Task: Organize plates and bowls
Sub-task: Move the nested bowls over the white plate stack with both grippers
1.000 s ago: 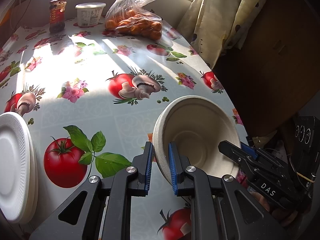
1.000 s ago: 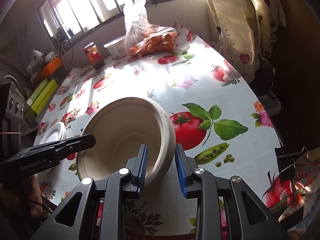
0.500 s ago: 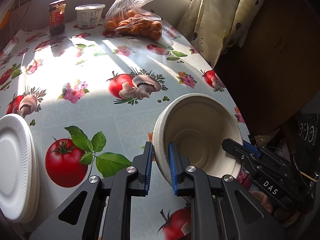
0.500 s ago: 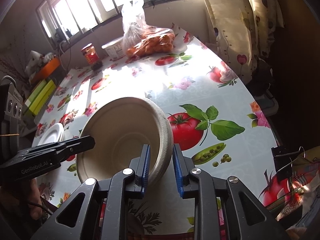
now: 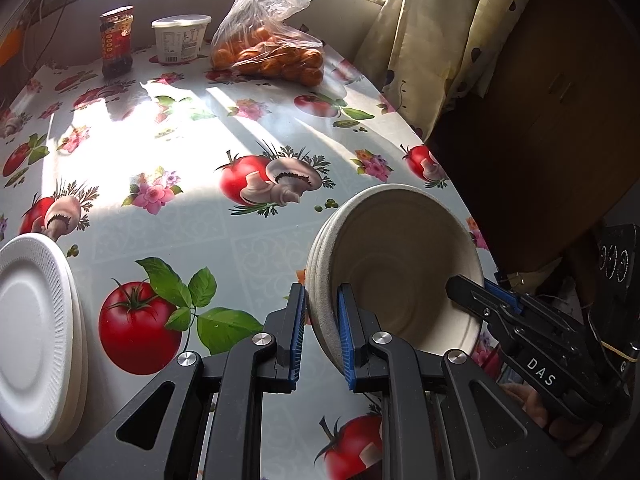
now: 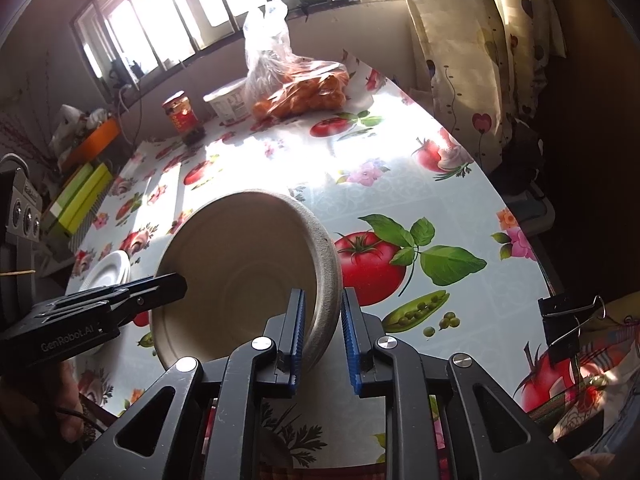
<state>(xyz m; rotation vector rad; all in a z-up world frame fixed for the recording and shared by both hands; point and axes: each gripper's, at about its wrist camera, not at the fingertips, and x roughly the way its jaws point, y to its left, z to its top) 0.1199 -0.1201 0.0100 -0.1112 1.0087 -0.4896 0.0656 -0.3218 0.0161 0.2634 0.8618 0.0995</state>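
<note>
A beige paper bowl [image 5: 400,272], its rim layered like nested bowls, hangs tilted over the tomato-print table [image 5: 240,248] near its right edge. My left gripper [image 5: 322,292] is shut on the bowl's near-left rim. My right gripper [image 6: 322,296] has the opposite rim of the bowl [image 6: 240,264] between its blue pads; its jaws are closing and the pads press the wall. Each gripper shows in the other's view: the right gripper [image 5: 476,290] at the bowl's right rim, the left gripper [image 6: 176,284] at its left. A stack of white foam plates [image 5: 32,332] lies at the table's left edge, also small as plates [image 6: 108,274].
At the table's far end stand a bag of oranges [image 5: 272,56], a white tub [image 5: 180,38] and a dark jar [image 5: 117,42]. A curtain [image 5: 432,40] hangs past the right edge. A binder clip [image 6: 560,320] and green boxes [image 6: 80,200] sit off the table's sides.
The right gripper's jaws have narrowed onto the bowl's rim. The left gripper has kept its hold, and the bowl has barely shifted.
</note>
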